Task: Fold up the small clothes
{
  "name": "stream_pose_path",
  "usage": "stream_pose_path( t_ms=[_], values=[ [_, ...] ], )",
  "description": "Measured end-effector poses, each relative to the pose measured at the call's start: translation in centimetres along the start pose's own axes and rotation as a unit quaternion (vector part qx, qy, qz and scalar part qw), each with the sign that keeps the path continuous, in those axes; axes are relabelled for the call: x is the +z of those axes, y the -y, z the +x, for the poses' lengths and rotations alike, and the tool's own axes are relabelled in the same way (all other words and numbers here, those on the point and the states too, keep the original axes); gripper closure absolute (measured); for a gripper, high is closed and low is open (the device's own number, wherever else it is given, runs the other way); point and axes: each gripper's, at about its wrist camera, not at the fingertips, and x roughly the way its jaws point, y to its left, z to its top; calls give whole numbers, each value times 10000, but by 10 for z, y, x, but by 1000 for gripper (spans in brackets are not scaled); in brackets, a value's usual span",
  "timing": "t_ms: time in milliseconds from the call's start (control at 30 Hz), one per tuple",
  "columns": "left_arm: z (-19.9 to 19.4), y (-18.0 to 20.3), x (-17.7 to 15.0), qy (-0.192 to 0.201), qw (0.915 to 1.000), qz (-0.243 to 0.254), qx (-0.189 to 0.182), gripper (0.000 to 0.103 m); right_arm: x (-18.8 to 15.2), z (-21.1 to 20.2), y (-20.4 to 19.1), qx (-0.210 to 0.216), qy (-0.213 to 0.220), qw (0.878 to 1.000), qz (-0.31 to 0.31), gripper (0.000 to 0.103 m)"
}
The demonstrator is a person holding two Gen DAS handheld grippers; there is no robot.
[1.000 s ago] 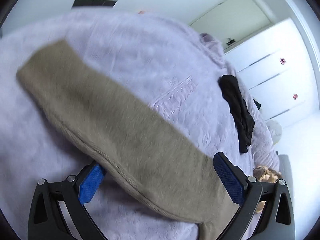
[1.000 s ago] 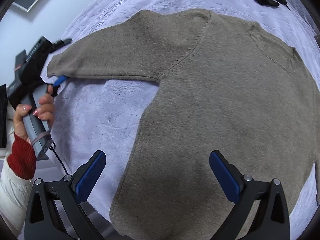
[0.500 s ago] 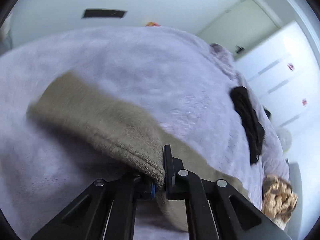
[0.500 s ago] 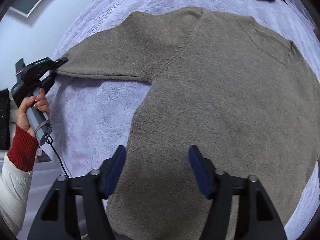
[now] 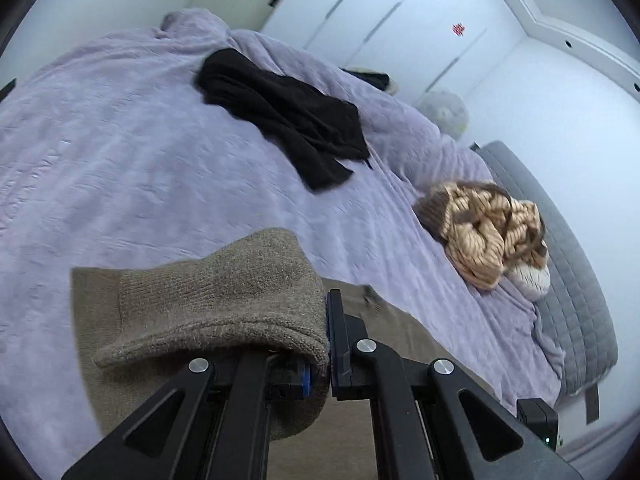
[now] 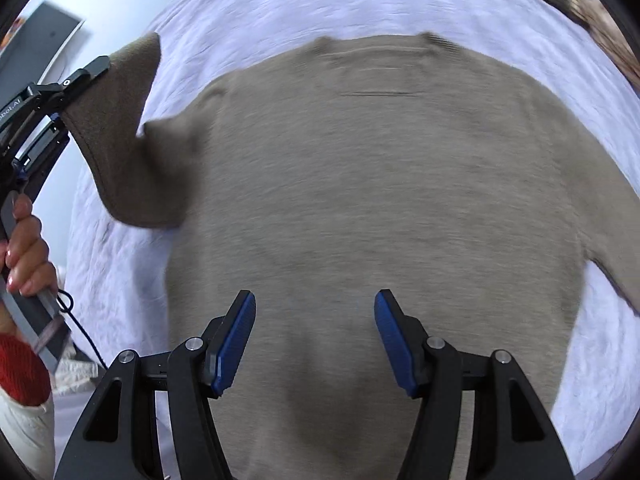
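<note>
Left wrist view: the left gripper [image 5: 329, 344] has its jaws clamped tight on the ribbed cuff of the taupe knit sweater [image 5: 224, 292], the sleeve end draped over the left finger and bunched toward 9 o'clock, while more of the same garment lies flat below the jaws on the lavender bedspread [image 5: 120, 152]. Toward 12 o'clock a black garment [image 5: 280, 112] sprawls on the bed, and at 3 o'clock a crumpled tan striped garment [image 5: 484, 232] sits near the grey quilted bed edge [image 5: 576, 272]. White wardrobe doors [image 5: 400, 20] fill the background at 1 o'clock. In the right wrist view the right gripper [image 6: 315, 332] points down over the sweater's body, its jaws partly open after having just been narrowing, with the blue pads [image 6: 234, 340] apart and nothing pinched between them; the knit lies beneath them, though blur hides whether the tips touch it. The sweater spreads face down across the bed, collar at 12 o'clock, hem at 6 o'clock. At 9 o'clock the sleeve rises off the bedspread, its cuff held in the left gripper, whose handle a hand [image 6: 26, 256] with a red cuff [image 6: 20, 368] grips.
</note>
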Motion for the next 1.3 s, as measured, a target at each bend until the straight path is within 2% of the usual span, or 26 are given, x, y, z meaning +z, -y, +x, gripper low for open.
stream_pose_path(
  t_ms=[67,167,300,333,367,400,433,467,533,667,733,800,867,933,1000,1067,1167,1200,1233,1267,1300],
  values=[
    [33,22,-11,-281,9995,141,-58,96,-2,-5,24,-90,34,9998,199,37],
    [85,43,-34,-731,9966,380,101,96,-7,-5,57,-217,-9,9985,497,37],
    [130,50,-74,-1394,9831,789,881,96,-14,1,88,-321,-111,9963,788,37],
    [134,47,-81,-1459,9808,865,966,92,-14,3,93,-337,-130,9960,813,37],
    [137,48,-87,-1499,9786,933,1057,82,-14,5,95,-355,-144,9959,822,37],
    [136,48,-89,-1520,9765,980,1169,40,-12,6,97,-370,-152,9959,817,37],
    [134,48,-91,-1498,9745,1023,1320,6,-10,7,100,-377,-144,9960,800,36],
    [127,49,-90,-1398,9734,1073,1460,3,-7,7,99,-390,-131,9961,778,34],
    [109,50,-86,-1266,9741,1193,1443,3,1,6,96,-437,-89,9964,727,29],
    [57,41,-72,-938,9768,1175,1526,3,26,3,74,-462,95,9981,403,27],
    [29,22,-63,-722,9768,1059,1716,2,42,-2,54,-514,293,9982,-50,26],
    [5,-7,-58,-608,9727,883,2058,2,55,0,23,-600,448,9950,-654,23],
    [-11,-37,-59,-645,9651,767,2418,2,65,9,-14,-813,550,9850,-1421,23],
    [-19,-62,-68,-773,9560,711,2738,2,69,20,-50,-1204,701,9628,-2316,23],
    [-22,-80,-78,-928,9493,698,2921,2,71,38,-82,-1668,869,9291,-3183,23],
    [-10,-85,-91,-1109,9429,787,3040,2,78,61,-101,-2029,892,8988,-3782,23],
    [1,-92,-105,-1281,9383,820,3107,2,91,104,-118,-2588,691,8614,-4315,24],
    [5,-93,-107,-1298,9391,740,3095,2,95,110,-117,-2662,619,8578,-4353,30],
    [7,-94,-107,-1289,9402,645,3087,2,101,112,-115,-2577,556,8639,-4292,70],
    [8,-95,-106,-1262,9418,556,3067,2,108,104,-108,-2342,501,8818,-4062,96],
    [9,-95,-103,-1220,9436,491,3038,2,115,86,-97,-1977,640,9066,-3672,96]
  ],
)
